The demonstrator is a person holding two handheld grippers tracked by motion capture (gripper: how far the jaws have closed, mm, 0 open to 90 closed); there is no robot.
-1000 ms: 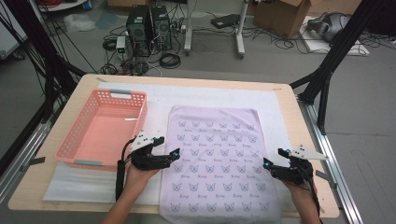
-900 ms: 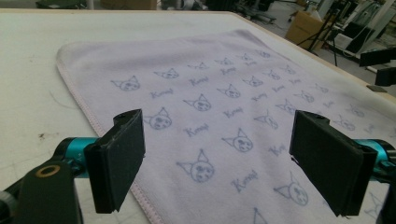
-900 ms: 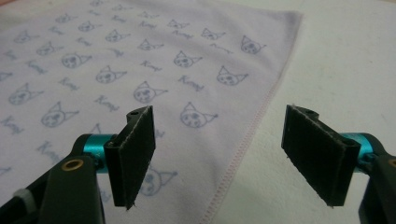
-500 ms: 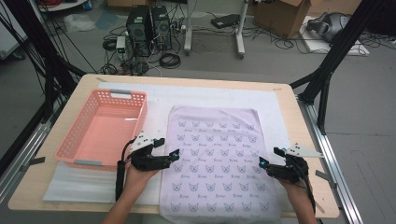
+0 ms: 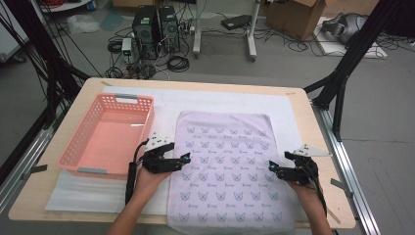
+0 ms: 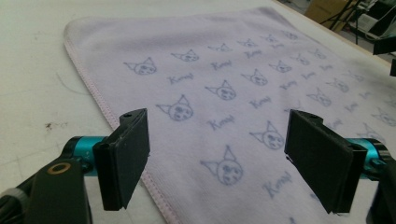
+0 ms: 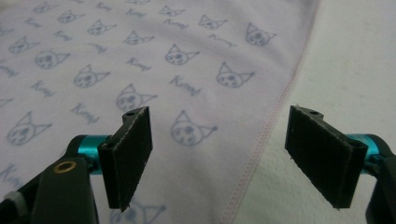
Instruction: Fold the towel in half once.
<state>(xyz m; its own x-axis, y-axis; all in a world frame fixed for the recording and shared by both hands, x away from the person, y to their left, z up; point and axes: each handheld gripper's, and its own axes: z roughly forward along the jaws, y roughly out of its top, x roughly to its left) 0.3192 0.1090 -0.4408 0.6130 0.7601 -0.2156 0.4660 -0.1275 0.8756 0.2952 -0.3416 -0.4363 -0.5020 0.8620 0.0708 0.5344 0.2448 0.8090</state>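
Getting set to fold the towel

I am hovering both released tongs, left [image 5: 185,158] and right [image 5: 272,167], over the towel's [image 5: 222,166] side hems; it is lying flat between them, unfolded.

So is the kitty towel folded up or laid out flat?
Laid out flat. The towel lies spread in one layer on the table, all four edges showing, no folds.

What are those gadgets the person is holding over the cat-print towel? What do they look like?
Each hand holds a black gripper: left gripper, right gripper. Each ends in two flat black rectangular pads on turquoise metal stubs, and carries a grey three-cornered plate on top. A black cable trails back along the bare forearm; no sleeves show.
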